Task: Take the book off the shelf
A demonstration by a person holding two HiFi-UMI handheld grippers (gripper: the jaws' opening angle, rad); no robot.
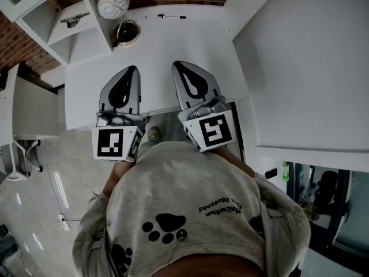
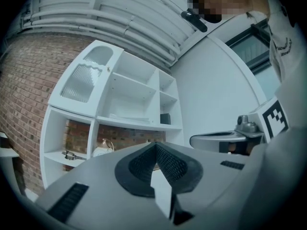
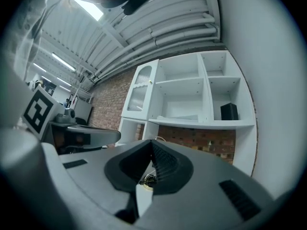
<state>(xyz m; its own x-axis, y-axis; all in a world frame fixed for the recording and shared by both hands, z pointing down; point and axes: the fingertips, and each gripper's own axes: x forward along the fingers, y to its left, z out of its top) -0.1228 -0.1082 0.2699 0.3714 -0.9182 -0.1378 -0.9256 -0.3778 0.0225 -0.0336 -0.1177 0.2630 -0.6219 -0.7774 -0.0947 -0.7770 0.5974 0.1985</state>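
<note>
The left gripper (image 1: 135, 69) and the right gripper (image 1: 176, 64) are held side by side, pointing roughly level over a white desk (image 1: 190, 39). On both, the black ribbed fingers are pressed together at the tips and nothing is pinched between them.

The book (image 3: 229, 111) is on the white shelf unit (image 3: 184, 120) against the brick wall, ahead of the fingertips, higher than they are and well apart from them. From here it is only a small dark block, nearly black and taller than it is wide, and no title or pattern on it can be made out. It stands upright on the floor of a narrow compartment at the right end of the unit, on the long board that runs above the open bay with bare brick behind it. In the left gripper view the book (image 2: 165, 118) sits above and a little right of that gripper's closed tips (image 2: 156, 145). In the right gripper view it lies up and to the right of the tips (image 3: 152, 143).

Below the book's level, beyond the left fingers, a round white vase (image 1: 113, 4) with looping lines stands just beside a gold-rimmed dish (image 1: 128, 34).
</note>
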